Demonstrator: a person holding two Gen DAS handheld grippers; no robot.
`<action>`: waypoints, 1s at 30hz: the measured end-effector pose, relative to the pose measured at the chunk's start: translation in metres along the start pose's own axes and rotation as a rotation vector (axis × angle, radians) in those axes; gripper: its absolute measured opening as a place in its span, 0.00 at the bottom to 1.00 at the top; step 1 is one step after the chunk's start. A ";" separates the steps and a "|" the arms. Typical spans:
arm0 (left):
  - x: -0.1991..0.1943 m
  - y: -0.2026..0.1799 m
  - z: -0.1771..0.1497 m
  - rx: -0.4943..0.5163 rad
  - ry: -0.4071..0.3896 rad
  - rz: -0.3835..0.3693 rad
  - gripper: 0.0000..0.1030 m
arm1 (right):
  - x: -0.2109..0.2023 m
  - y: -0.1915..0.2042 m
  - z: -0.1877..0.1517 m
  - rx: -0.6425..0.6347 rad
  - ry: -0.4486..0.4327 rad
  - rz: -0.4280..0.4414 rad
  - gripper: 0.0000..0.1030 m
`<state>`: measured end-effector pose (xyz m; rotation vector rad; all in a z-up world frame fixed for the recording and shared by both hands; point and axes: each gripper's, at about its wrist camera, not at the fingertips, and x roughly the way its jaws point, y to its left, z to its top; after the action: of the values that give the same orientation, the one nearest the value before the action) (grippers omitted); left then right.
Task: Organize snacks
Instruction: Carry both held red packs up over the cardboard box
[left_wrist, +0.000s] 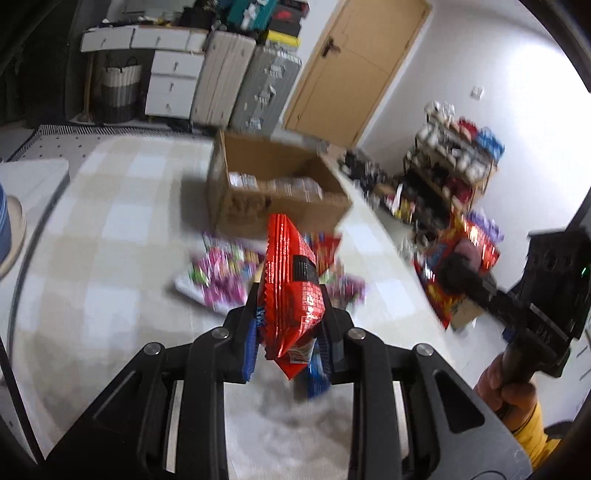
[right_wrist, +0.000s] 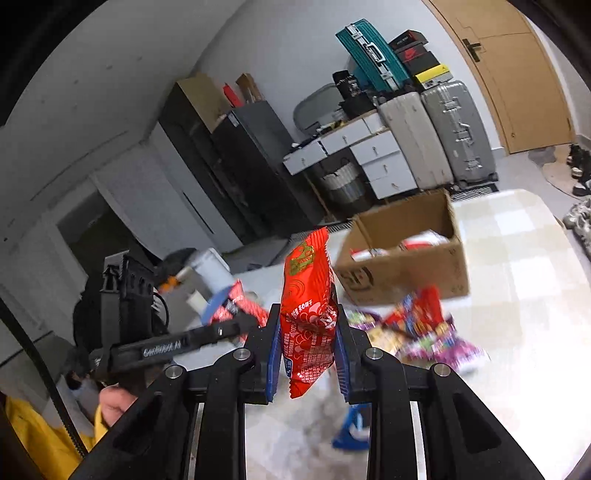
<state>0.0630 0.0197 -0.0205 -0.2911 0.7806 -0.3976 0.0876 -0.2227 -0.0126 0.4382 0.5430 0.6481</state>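
From the left wrist, my left gripper (left_wrist: 288, 314) is clamped on a red snack packet (left_wrist: 291, 291), held up in front of the open cardboard box (left_wrist: 273, 184). From the right wrist, my right gripper (right_wrist: 308, 343) pinches a red snack pouch (right_wrist: 308, 314) upright, left of that box (right_wrist: 406, 258), with loose snacks (right_wrist: 417, 332) heaped just before it.

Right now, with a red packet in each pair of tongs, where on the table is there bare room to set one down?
Bare checked table lies left of the cardboard box, and also right of the box in the right wrist view. The snack pile crowds the patch just in front of the box.
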 end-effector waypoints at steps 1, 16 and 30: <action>-0.004 0.004 0.011 -0.009 -0.021 0.012 0.22 | 0.003 0.000 0.010 0.005 -0.004 0.017 0.24; 0.033 -0.007 0.149 0.076 -0.056 0.037 0.22 | 0.083 -0.057 0.124 0.110 0.029 -0.016 0.24; 0.180 -0.001 0.205 0.060 0.096 0.077 0.22 | 0.155 -0.116 0.146 0.149 0.141 -0.082 0.24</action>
<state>0.3277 -0.0405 0.0074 -0.1859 0.8699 -0.3637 0.3303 -0.2339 -0.0135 0.5097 0.7431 0.5643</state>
